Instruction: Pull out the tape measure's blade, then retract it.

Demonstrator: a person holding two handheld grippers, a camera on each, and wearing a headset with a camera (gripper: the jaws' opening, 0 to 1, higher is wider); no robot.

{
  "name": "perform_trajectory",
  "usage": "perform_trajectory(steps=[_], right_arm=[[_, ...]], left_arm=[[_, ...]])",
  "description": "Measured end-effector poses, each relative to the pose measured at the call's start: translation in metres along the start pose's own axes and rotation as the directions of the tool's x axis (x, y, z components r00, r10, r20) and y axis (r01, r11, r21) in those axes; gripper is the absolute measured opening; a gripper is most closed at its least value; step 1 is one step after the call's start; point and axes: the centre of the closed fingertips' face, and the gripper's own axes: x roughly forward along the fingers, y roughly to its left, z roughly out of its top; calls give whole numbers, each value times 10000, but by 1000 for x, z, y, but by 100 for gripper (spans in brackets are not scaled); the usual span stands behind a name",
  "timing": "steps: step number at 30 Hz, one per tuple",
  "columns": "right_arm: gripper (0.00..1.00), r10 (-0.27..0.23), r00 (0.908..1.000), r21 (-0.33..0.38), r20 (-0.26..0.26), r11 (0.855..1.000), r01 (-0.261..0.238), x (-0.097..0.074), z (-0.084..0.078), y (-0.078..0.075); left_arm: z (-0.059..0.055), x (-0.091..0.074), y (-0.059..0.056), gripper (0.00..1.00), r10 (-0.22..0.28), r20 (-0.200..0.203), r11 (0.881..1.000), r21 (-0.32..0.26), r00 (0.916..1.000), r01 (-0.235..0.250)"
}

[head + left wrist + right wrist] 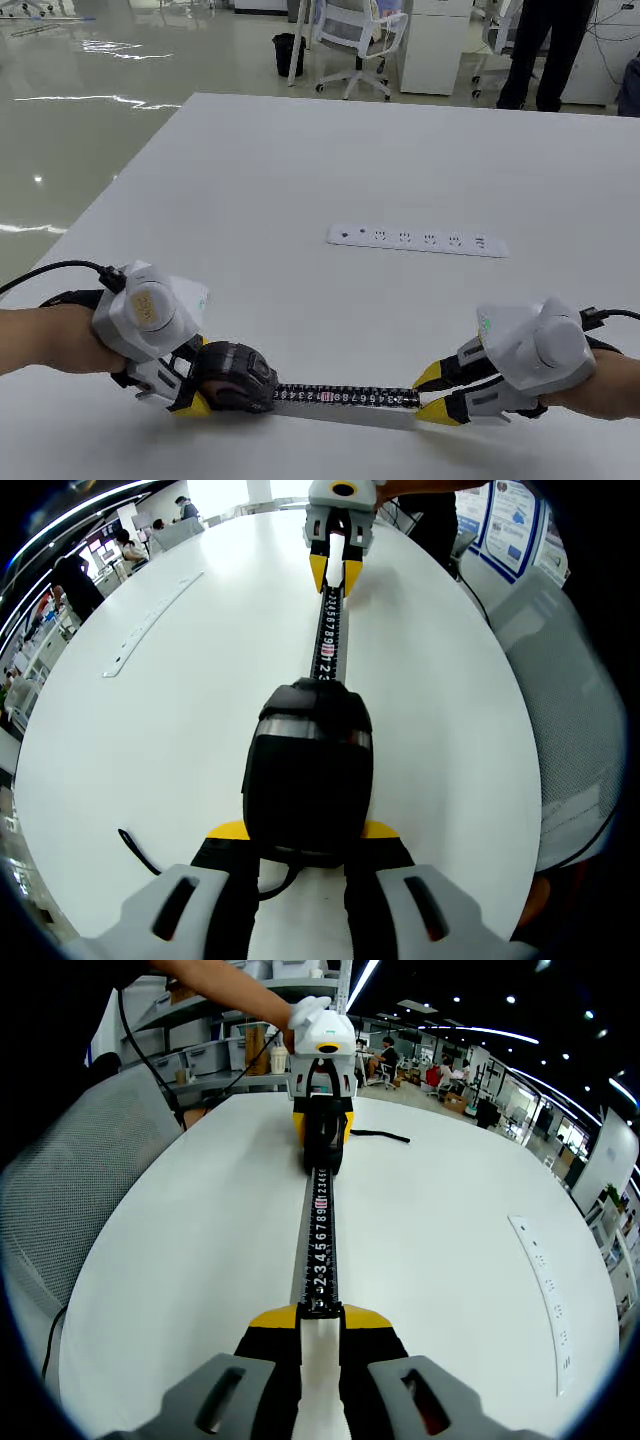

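Black tape measure (307, 770) clamped between left gripper (200, 377) jaws; blade (345, 396) drawn out ahead of them, tip pinched between right gripper (427, 394) jaws.

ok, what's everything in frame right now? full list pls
tape measure case: 1, black, on the table, held in the left gripper
blade: 1, black with white numerals, pulled out from the case across to the right gripper
cord: 1, black, thin, lying on the table beside the case
power strip: 1, white, flat on the table, farther back
table: 1, white
office chair: 1, white, on the floor beyond the table
bin: 1, black, on the floor near the chair
person: 1, dark trousers, standing in the background
left gripper: 1, grey with yellow tips, shut on the case
right gripper: 1, grey with yellow tips, shut on the blade's end
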Motion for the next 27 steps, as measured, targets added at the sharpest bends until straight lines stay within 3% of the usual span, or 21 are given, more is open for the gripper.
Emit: perform_trajectory(steps=[27], right_arm=[[12,89,10000,154,-28,9998,-89,-5,-7,2]], left_arm=[[0,0,-2,27,12,9,10000,-38,10000,-12]])
